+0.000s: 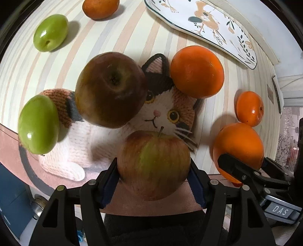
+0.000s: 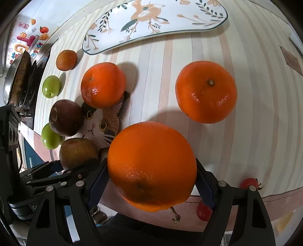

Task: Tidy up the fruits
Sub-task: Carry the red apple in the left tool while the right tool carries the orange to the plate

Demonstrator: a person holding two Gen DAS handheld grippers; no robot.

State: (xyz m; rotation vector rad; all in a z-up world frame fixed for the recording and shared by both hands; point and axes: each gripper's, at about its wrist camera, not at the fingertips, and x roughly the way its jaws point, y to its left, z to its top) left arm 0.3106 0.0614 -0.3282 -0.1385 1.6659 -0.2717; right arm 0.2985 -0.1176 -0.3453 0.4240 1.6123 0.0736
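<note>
My left gripper (image 1: 153,166) is shut on a red-green apple (image 1: 153,164) near the table's front edge; this apple also shows in the right wrist view (image 2: 77,151). My right gripper (image 2: 152,170) is shut on a large orange (image 2: 151,164), seen at the right in the left wrist view (image 1: 238,147). A dark red apple (image 1: 110,89), two green plums (image 1: 37,126) (image 1: 50,32) and further oranges (image 1: 197,71) (image 1: 250,107) (image 1: 100,8) lie on the striped tablecloth. A white floral plate (image 2: 151,20) lies at the back.
A knitted cat mat (image 1: 166,111) lies under the middle fruits. Two cherry tomatoes (image 2: 250,182) (image 2: 203,212) lie near the front edge on the right. A metal pan (image 2: 18,75) stands off the table at the left.
</note>
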